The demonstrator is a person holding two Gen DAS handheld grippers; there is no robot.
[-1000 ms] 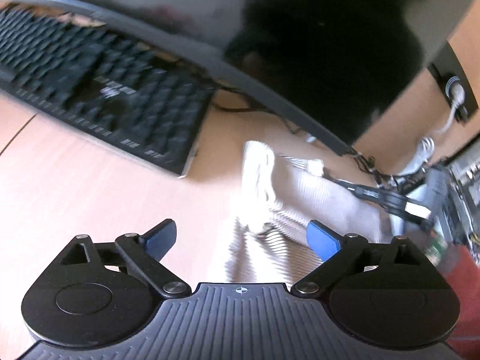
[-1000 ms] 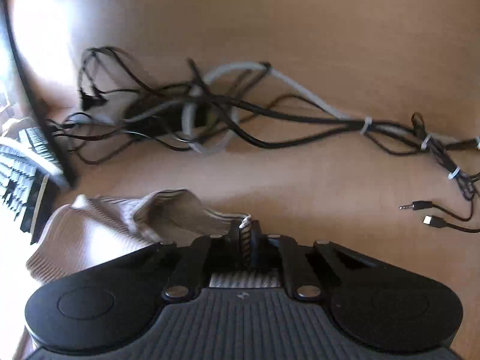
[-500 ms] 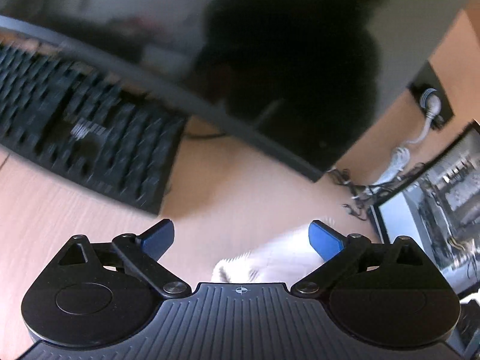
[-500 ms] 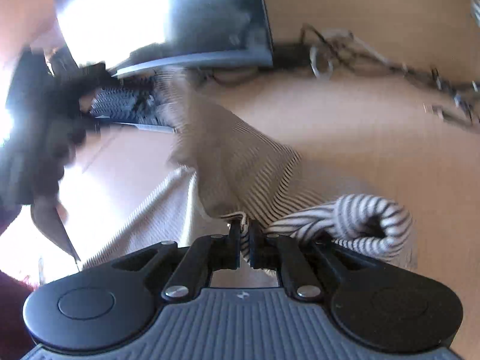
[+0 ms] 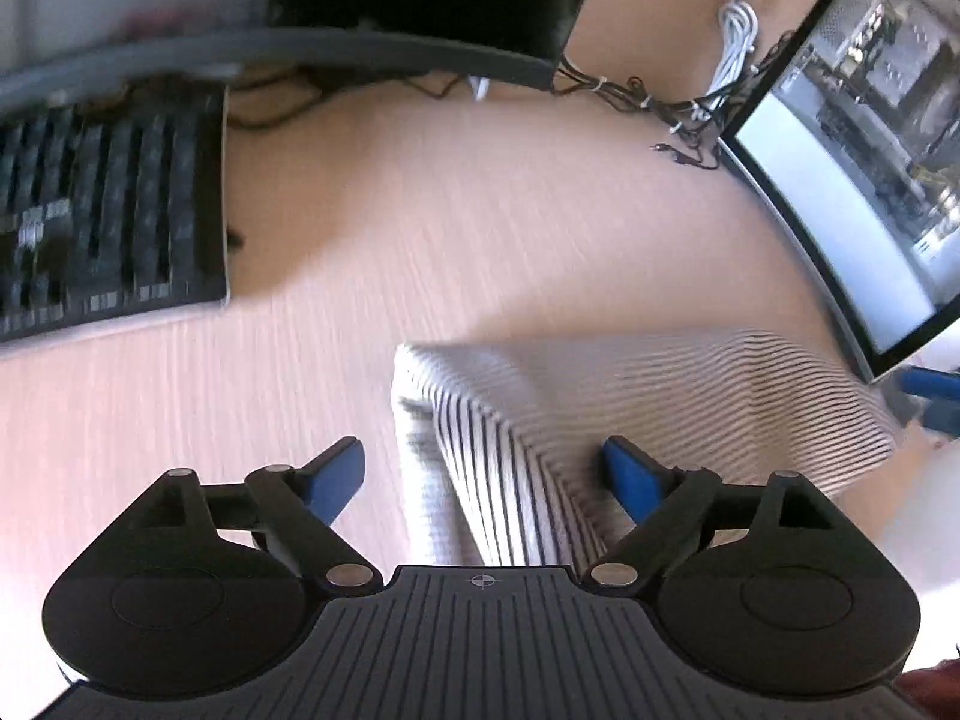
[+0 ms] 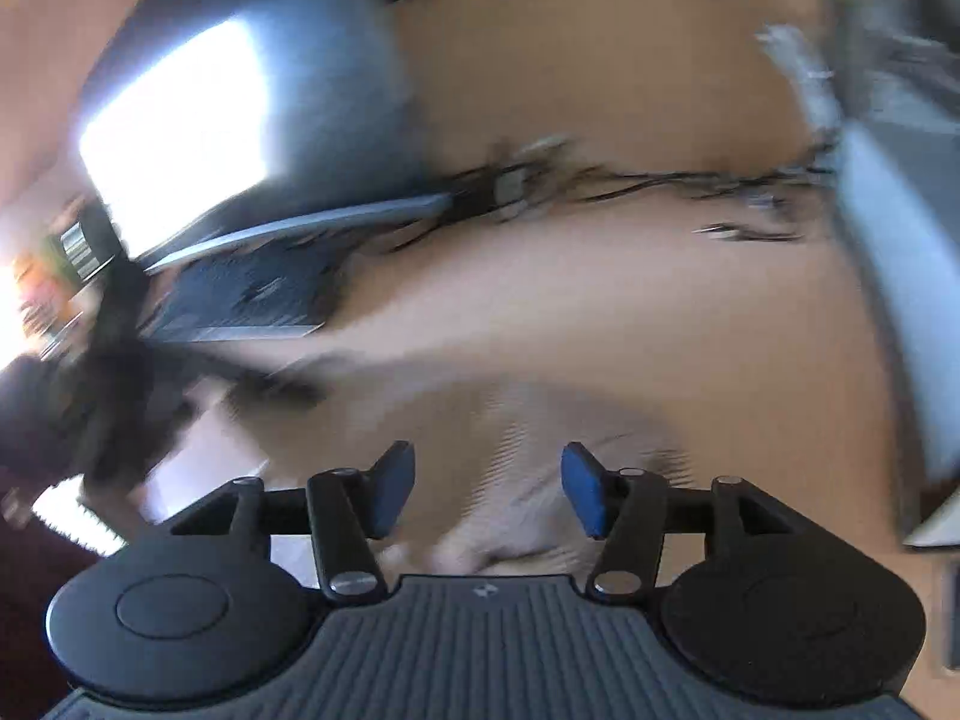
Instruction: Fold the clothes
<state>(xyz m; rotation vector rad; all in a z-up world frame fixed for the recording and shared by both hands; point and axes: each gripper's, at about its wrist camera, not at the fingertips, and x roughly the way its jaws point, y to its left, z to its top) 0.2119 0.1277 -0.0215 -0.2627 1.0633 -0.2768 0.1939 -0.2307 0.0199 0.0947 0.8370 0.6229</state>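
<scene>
Right gripper (image 6: 487, 492): fingers now spread wide, having let go of the striped garment (image 6: 528, 438), which lies blurred on the desk (image 6: 600, 312) between and ahead of them. Left gripper (image 5: 485, 474) wide as before; striped garment (image 5: 630, 408) between its fingers, keyboard (image 5: 108, 210) far left ahead.

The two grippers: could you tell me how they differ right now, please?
The left gripper has its jaws spread wide; the right gripper is open more narrowly. The left straddles a raised fold of the striped cloth, which shows sharply there; the right hangs over the cloth in a heavily blurred view. Both are open, gripping nothing, with blue pads.
</scene>
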